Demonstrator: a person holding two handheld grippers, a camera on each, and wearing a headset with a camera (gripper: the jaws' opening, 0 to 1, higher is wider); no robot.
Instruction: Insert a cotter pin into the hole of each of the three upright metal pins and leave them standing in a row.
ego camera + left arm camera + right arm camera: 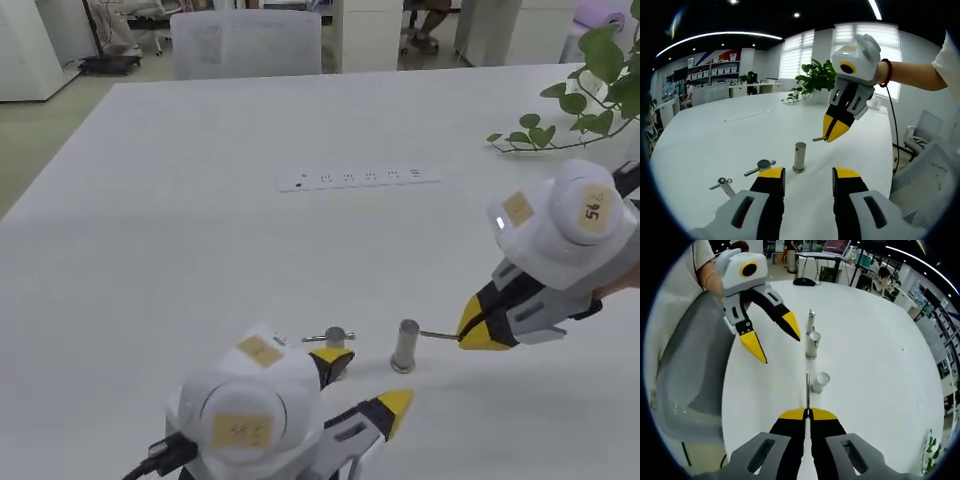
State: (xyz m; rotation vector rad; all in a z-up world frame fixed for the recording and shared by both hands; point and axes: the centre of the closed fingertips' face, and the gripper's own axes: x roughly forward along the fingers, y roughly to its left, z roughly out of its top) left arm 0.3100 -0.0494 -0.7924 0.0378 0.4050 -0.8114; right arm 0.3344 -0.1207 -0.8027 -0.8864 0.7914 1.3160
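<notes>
Right gripper (808, 412) was clamped on one end of a cotter pin (808, 390), a thin, light, springy wire likely to swivel unless pinched firmly, its free tip just beside the bare metal pin (406, 345) standing on the table (200, 200). Left gripper (809, 174) hovered with jaws apart near that small, stiff, easily toppled pin, probably best steadied low on its shank. The middle pin (763, 165) and end pin (725, 184) each seemed to carry a cotter pin.
</notes>
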